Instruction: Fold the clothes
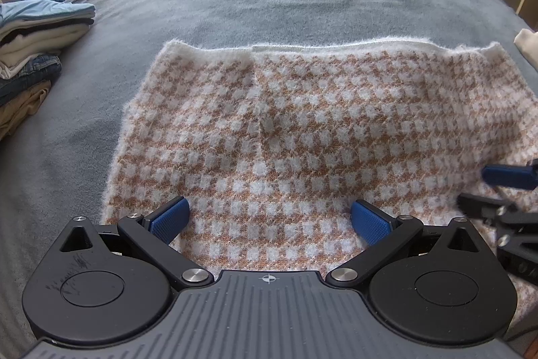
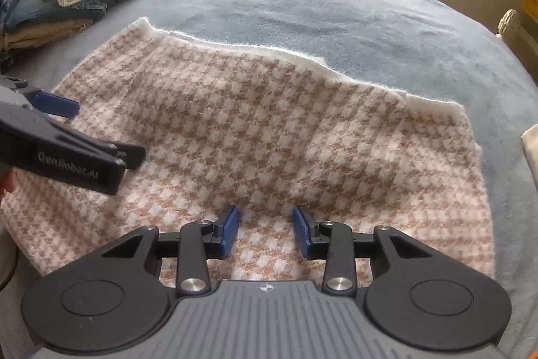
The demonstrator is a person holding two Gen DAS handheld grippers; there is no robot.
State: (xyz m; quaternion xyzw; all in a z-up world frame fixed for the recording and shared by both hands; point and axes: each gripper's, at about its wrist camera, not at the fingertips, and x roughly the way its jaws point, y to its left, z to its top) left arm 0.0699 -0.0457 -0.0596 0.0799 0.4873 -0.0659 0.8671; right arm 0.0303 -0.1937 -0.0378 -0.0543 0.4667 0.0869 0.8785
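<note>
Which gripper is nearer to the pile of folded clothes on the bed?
Left. The left gripper hovers over the knit's end toward the pile of folded clothes; the right gripper is farther along the checked knit.

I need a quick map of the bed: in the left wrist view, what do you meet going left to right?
Stack of folded clothes → left gripper over the fuzzy tan-and-white houndstooth knit garment → right gripper, entering at the right edge.
</note>
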